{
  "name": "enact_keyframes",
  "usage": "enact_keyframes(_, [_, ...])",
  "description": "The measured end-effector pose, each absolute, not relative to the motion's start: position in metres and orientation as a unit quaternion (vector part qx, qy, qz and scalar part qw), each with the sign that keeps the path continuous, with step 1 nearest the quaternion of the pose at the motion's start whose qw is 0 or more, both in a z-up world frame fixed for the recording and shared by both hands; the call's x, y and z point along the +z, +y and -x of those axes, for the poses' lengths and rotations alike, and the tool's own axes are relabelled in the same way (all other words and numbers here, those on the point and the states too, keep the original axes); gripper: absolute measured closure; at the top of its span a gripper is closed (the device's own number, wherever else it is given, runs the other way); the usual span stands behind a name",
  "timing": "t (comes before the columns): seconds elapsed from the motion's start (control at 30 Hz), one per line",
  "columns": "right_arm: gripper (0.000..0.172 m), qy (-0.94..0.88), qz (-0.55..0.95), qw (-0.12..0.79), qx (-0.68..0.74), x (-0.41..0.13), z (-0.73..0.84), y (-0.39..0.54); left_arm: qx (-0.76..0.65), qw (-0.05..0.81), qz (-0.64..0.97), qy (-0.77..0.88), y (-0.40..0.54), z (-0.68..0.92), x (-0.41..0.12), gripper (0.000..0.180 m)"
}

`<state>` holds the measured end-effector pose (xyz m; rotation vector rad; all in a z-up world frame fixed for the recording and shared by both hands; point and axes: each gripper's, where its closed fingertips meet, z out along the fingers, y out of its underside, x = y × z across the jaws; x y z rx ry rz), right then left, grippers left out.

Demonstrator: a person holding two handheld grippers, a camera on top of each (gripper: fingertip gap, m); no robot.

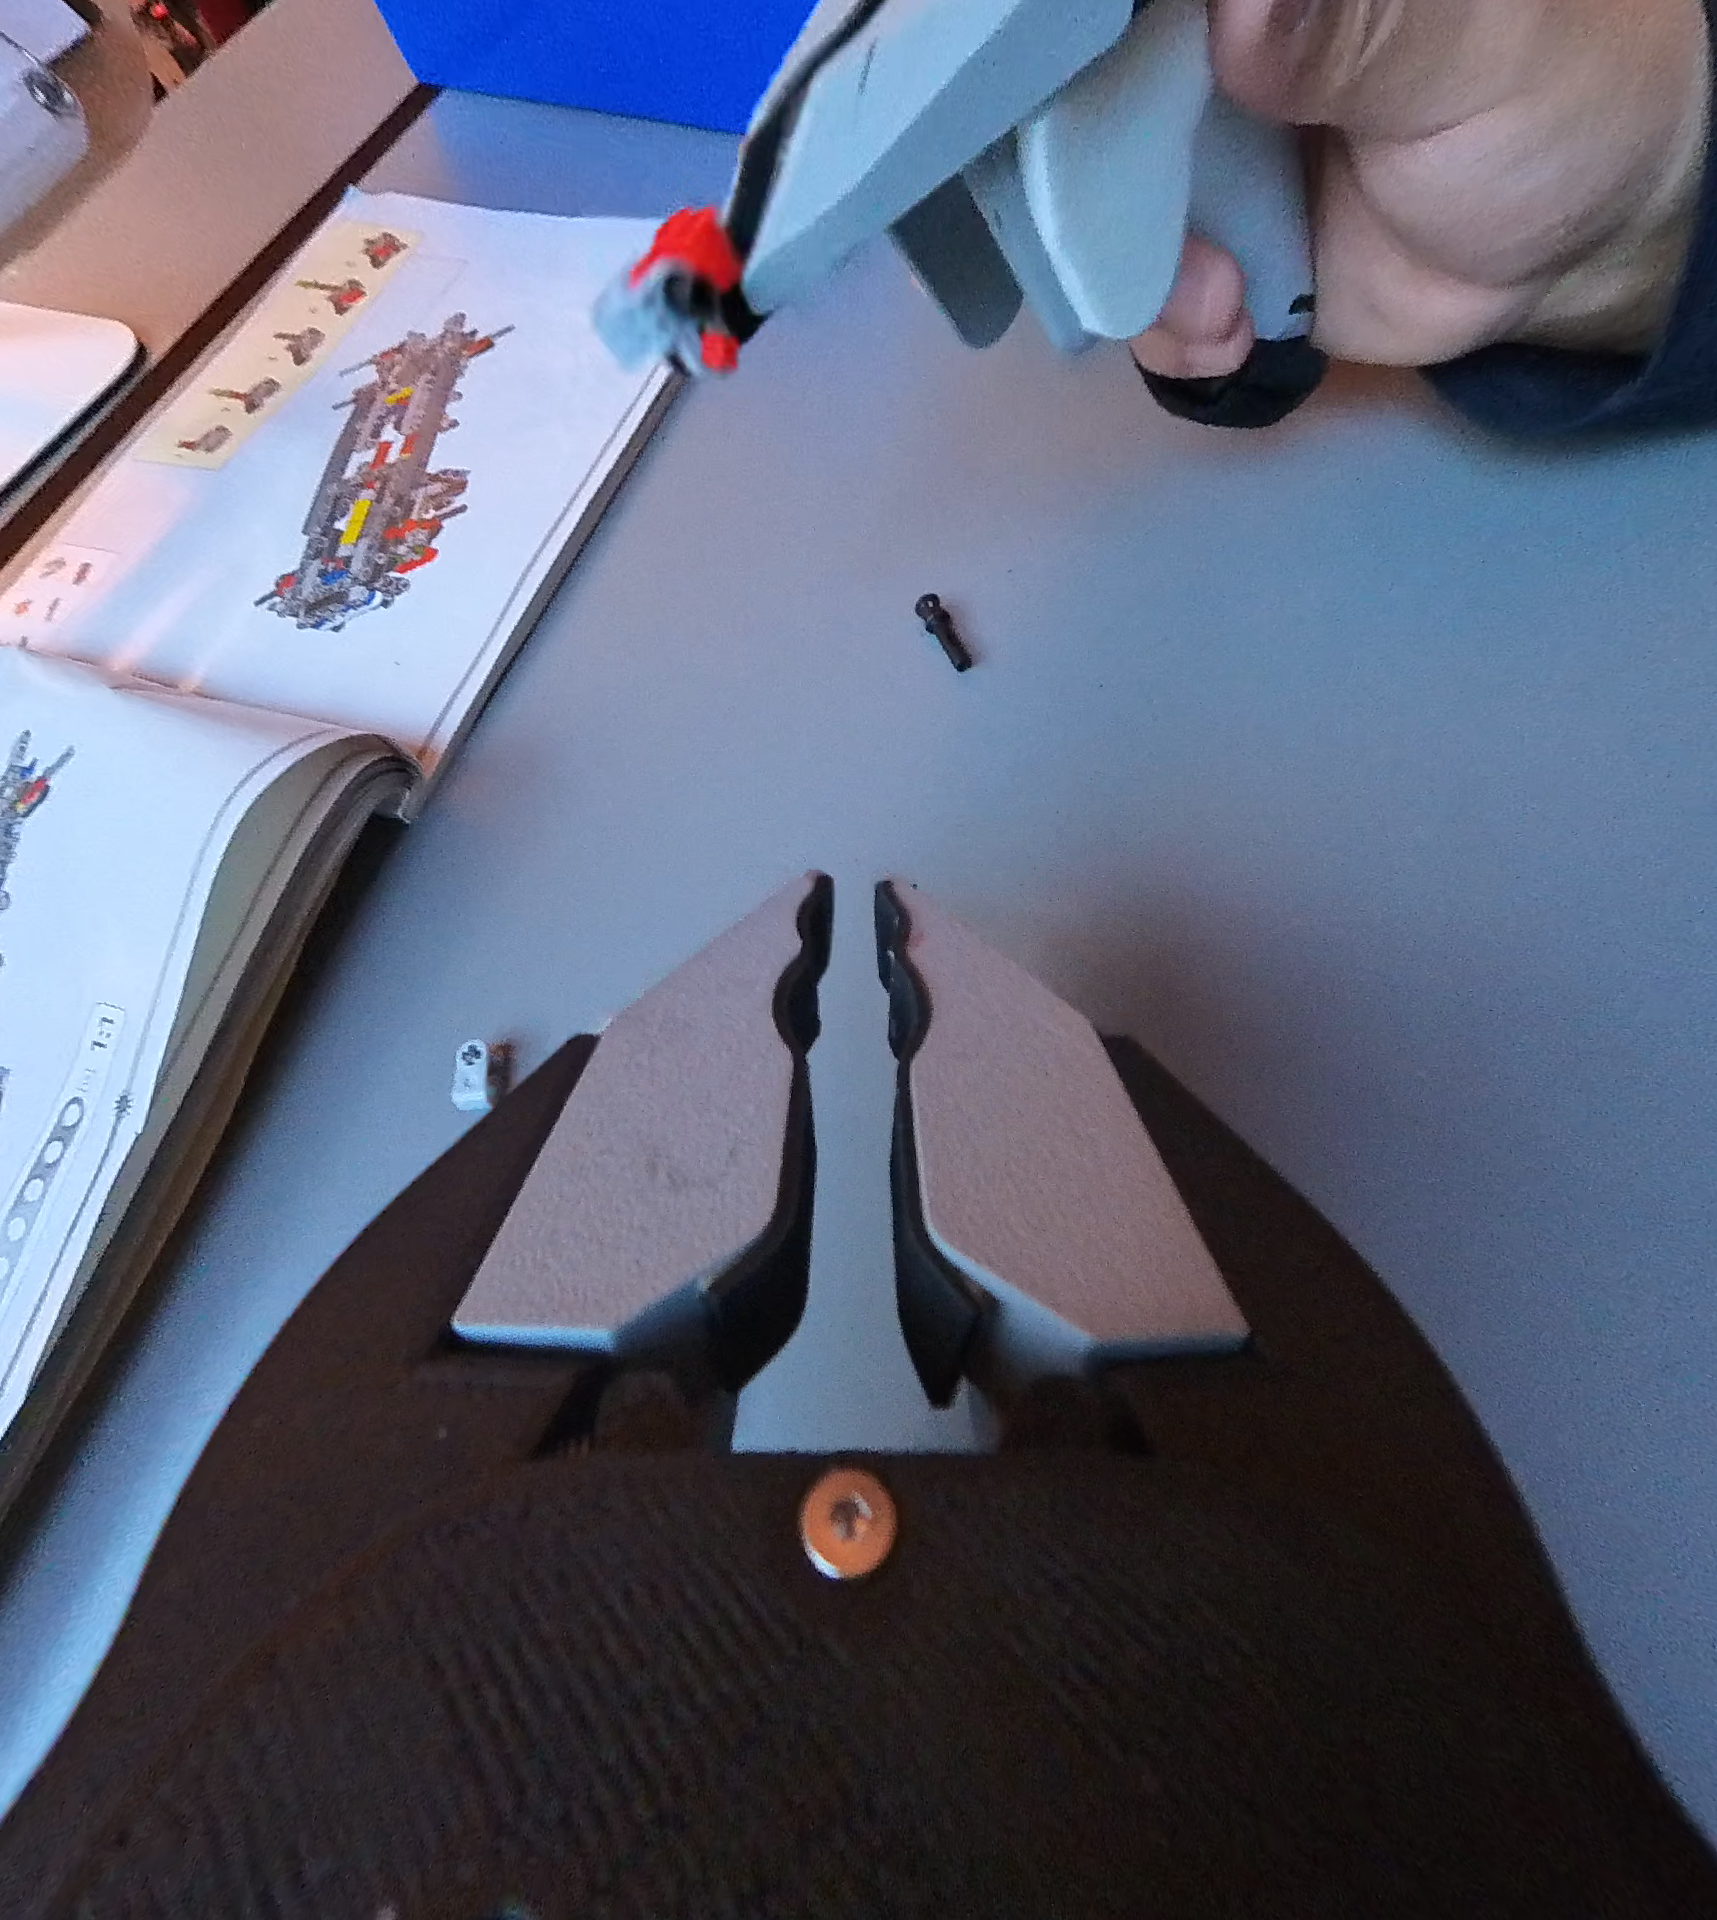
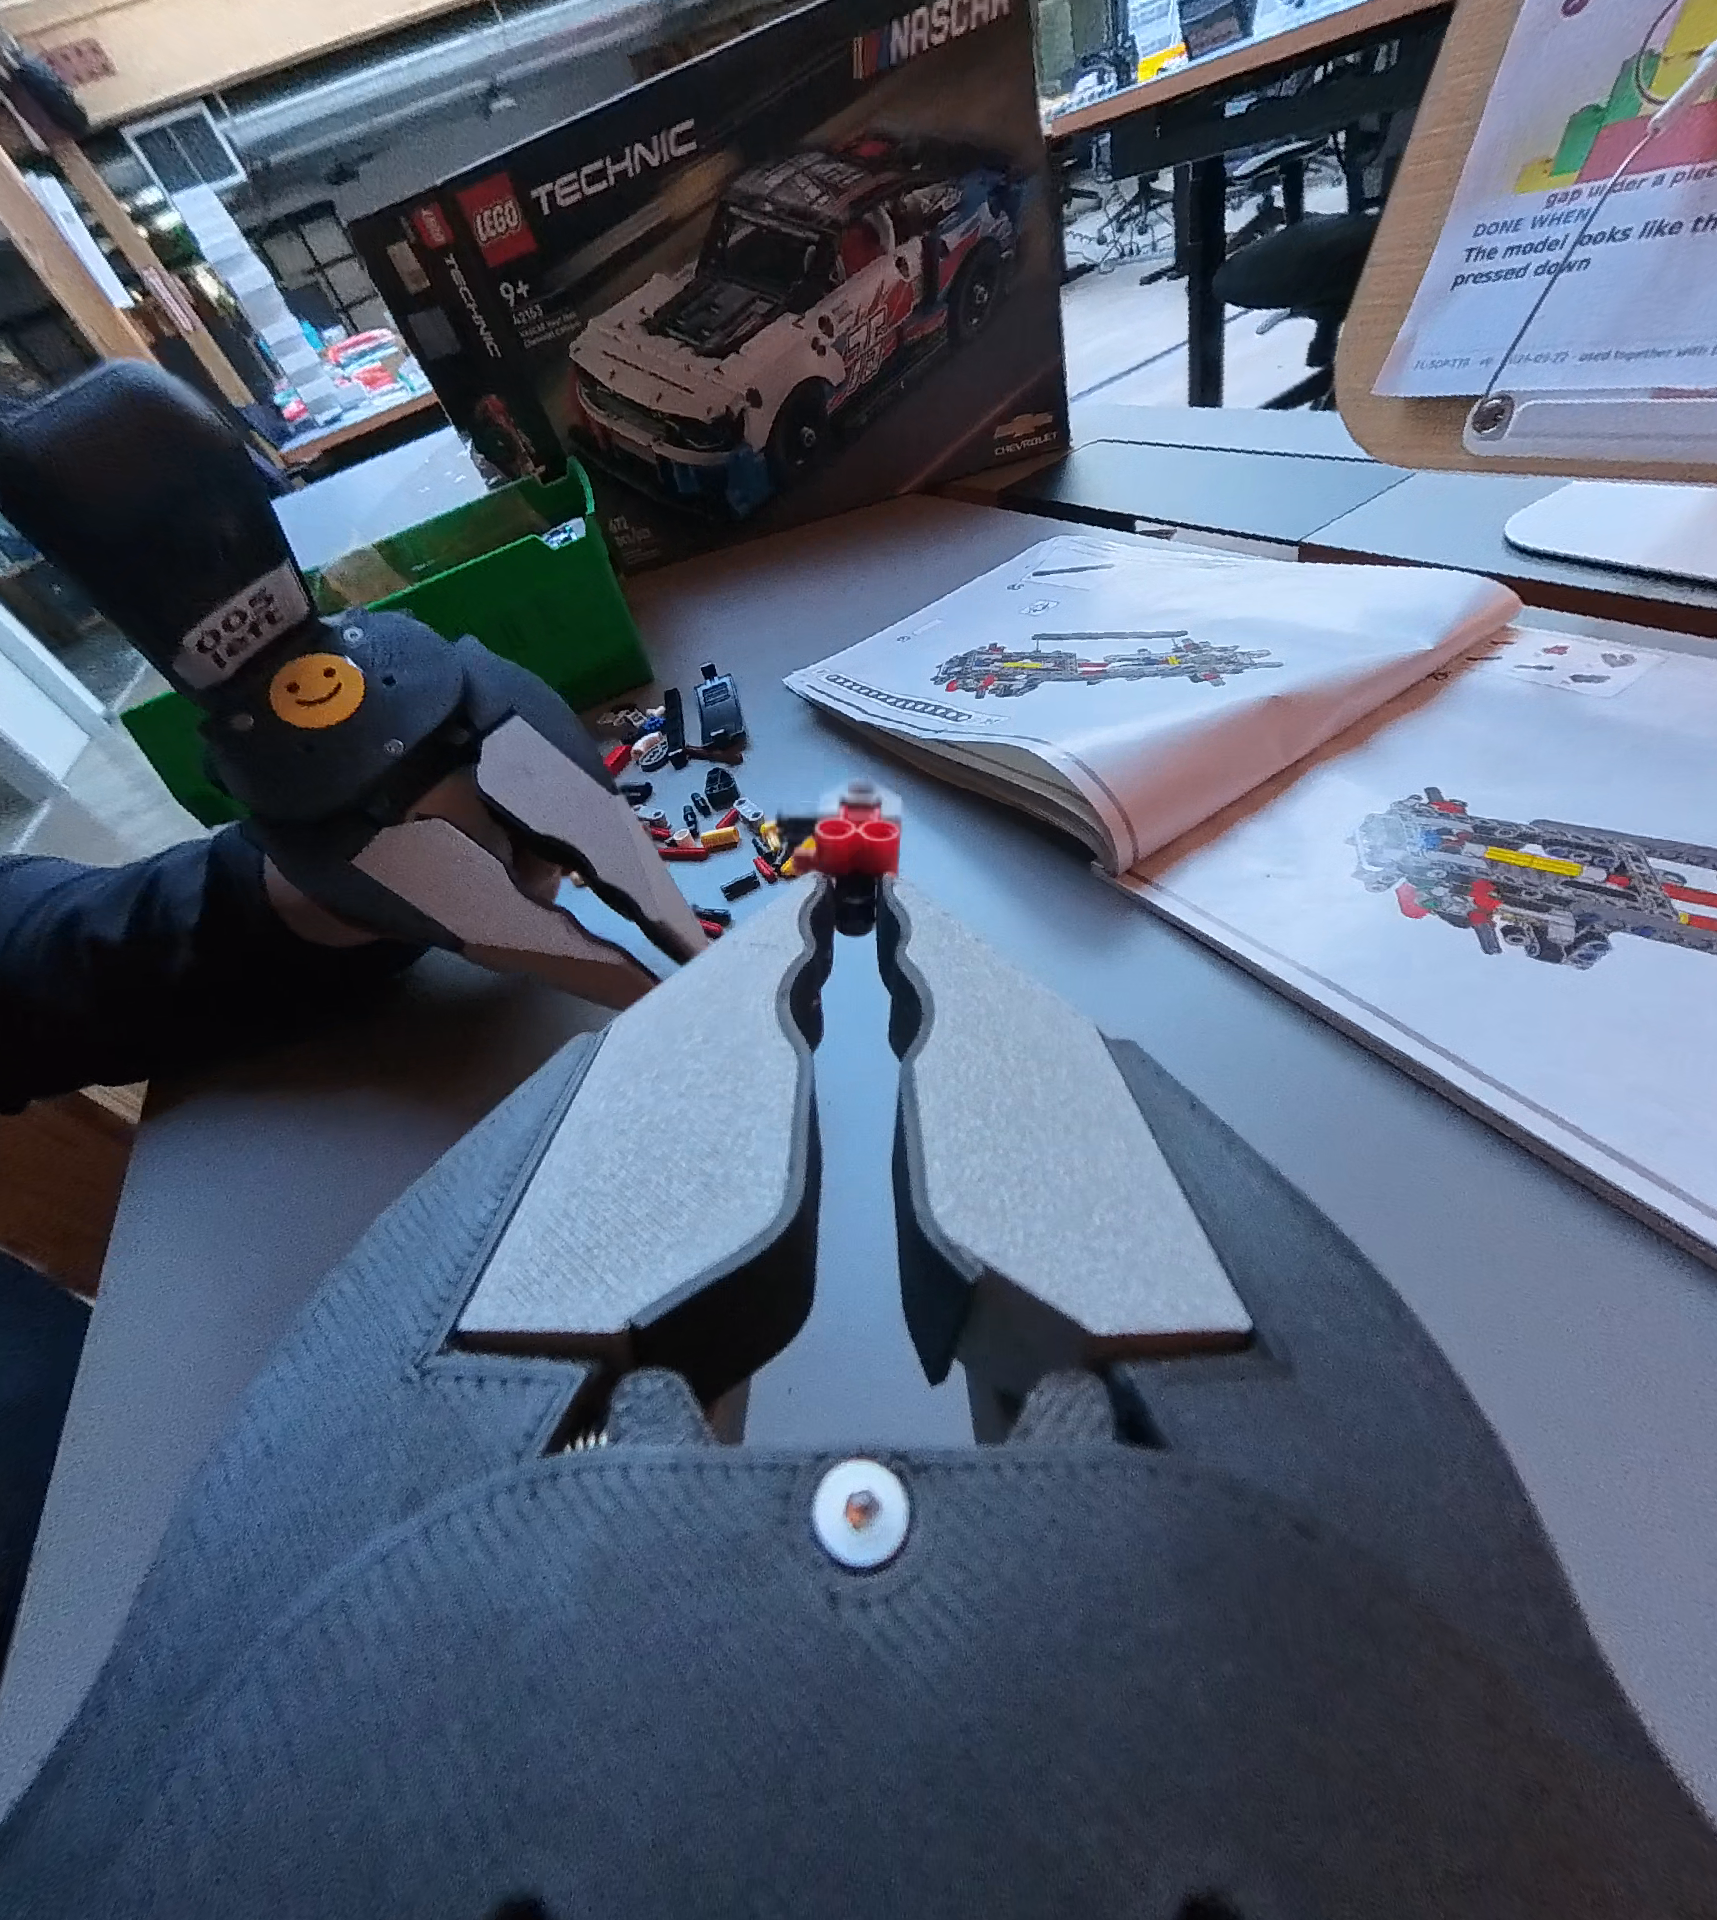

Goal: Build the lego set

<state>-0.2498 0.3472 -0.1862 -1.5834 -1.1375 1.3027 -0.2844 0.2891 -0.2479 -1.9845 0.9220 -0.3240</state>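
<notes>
One black pin lies flat, pointing diagonally

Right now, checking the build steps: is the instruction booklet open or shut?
Open: the booklet lies spread on the table, pages with model diagrams facing up.

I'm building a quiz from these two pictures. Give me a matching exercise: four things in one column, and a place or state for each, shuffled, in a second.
1. right tool
2. left tool
3. black pin
4. green bin

a. lies alone on the table ahead of the left tool
b. fingertips slightly apart, nothing between them
c. beside the car picture box
d. clamps a small red and black assembly

Pairs: 1-d, 2-b, 3-a, 4-c
</notes>
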Motion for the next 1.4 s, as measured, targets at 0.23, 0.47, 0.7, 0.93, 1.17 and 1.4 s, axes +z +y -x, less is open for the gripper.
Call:
enact_keyframes(0.23, [0.172,-0.420,0.659,0.350,0.516,-0.205,0.248,0.362,-0.172,0.420,0.808,0.376,0.283,0.273,-0.261,0.177])
enact_keyframes(0.47, [0.172,-0.448,0.679,0.318,0.488,-0.227,0.251,0.359,-0.163,0.403,0.814,0.385,0.281,0.274,-0.270,0.180])
enact_keyframes(0.7, [0.171,-0.449,0.653,0.385,0.472,-0.201,0.240,0.370,-0.158,0.397,0.816,0.389,0.281,0.274,-0.273,0.180])
enact_keyframes(0.93, [0.172,-0.443,0.635,0.430,0.464,-0.186,0.233,0.377,-0.143,0.408,0.814,0.387,0.284,0.277,-0.270,0.180])
enact_keyframes(1.17, [0.172,-0.422,0.622,0.464,0.469,-0.171,0.222,0.386,-0.162,0.437,0.808,0.360,0.289,0.281,-0.256,0.180])
enact_keyframes(1.4, [0.172,-0.407,0.626,0.459,0.482,-0.170,0.218,0.392,-0.148,0.431,0.808,0.374,0.287,0.278,-0.260,0.180])
